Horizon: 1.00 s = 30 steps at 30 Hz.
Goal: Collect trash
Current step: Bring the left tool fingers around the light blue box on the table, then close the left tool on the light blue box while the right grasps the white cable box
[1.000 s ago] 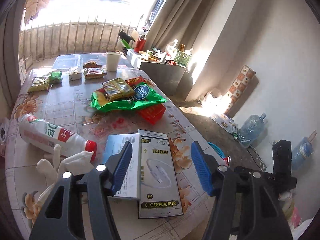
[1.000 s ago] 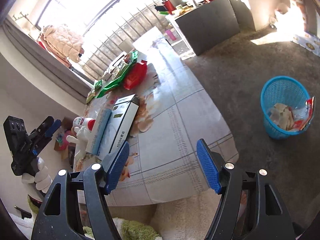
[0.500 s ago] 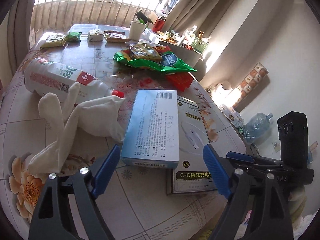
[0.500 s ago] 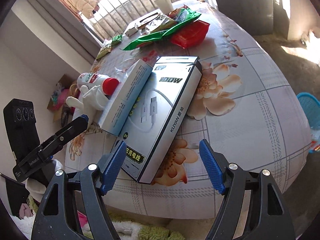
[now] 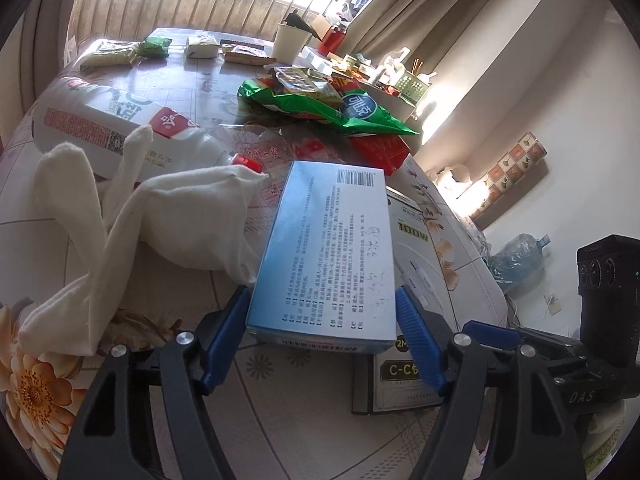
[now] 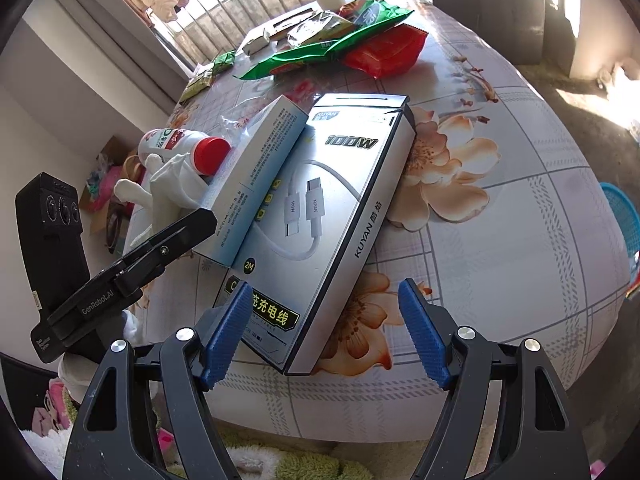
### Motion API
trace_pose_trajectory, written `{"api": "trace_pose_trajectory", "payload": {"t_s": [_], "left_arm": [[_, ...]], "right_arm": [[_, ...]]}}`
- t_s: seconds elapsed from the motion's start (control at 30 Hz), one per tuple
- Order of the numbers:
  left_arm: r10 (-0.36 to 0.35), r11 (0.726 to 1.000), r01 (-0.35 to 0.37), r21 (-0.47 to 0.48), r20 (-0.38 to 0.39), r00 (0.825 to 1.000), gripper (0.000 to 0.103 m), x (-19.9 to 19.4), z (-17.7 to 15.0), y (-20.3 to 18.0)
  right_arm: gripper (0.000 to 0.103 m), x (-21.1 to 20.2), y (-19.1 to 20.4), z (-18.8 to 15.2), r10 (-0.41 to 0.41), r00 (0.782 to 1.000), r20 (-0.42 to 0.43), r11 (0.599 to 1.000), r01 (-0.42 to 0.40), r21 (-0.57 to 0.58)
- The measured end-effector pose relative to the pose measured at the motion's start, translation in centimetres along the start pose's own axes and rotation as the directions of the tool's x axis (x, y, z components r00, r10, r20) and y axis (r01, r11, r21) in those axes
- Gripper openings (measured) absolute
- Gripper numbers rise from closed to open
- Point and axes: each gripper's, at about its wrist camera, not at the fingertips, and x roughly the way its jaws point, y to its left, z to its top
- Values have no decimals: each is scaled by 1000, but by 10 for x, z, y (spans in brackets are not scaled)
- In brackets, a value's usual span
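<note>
1. My left tongs [image 5: 322, 338] straddle the near end of the blue box [image 5: 328, 248]. The jaws are closing, one blue pad [image 5: 226, 342] just beside each long edge of the box; I cannot tell whether they press on it yet.
2. My right tongs [image 6: 324, 330] stand spread over the near corner of the cable box [image 6: 320, 216]. The left pad overlaps its printed end, the right pad hangs clear over the tablecloth [image 6: 500, 280]; nothing is pinched.
3. The blue box lies partly on top of the cable box, along that box's left side, both running away from me.
4. Just left of the blue box lies a white glove [image 5: 132, 220], touching it, and behind the glove a bottle [image 5: 116, 128] on its side, red cap toward the boxes.
5. Further up the table lie a green bag [image 5: 340, 112] with a red packet [image 5: 380, 150] beside it, then a paper cup [image 5: 290, 42] and small packets [image 5: 156, 46] near the far edge.
6. In the right view, a blue basket [image 6: 624, 216] stands on the floor off the table's right edge, mostly cut off.
7. Each view catches the other tongs at its side.
</note>
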Motion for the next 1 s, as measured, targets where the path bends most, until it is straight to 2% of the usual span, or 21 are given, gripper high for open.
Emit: {"api": "trace_pose_trajectory", "payload": {"t_s": [0.17,0.33,0.6,0.7,0.8,0.9,1.0], "left_arm": [[-19,1000,19,5,7,1000,71,-1,-3,-3],[-59,998,60,31,-18,998,71,1,-10,-16],[-162,986,165,26,-78,984,71,12,-24,-44],[-167,986,168,9,-67,984,70,9,-25,-47],[-133,991,133,-1,-24,991,70,-7,-25,-41],[-25,1000,25,9,21,999,70,-23,-27,-31],[89,996,-90,19,56,995,70,-35,-34,-24]], "right_arm": [[72,4,1,3,12,1000,-4,1000,-12,13],[72,4,-3,1,29,1000,-13,999,-28,27],[72,-16,-37,-13,36,999,1,995,-36,97],[72,-26,-55,-19,32,999,19,989,-34,143],[72,-35,-65,-20,19,999,47,985,-27,169],[72,-39,-63,-14,11,997,70,986,-23,163],[76,-31,-49,-5,11,997,77,991,-21,130]]}}
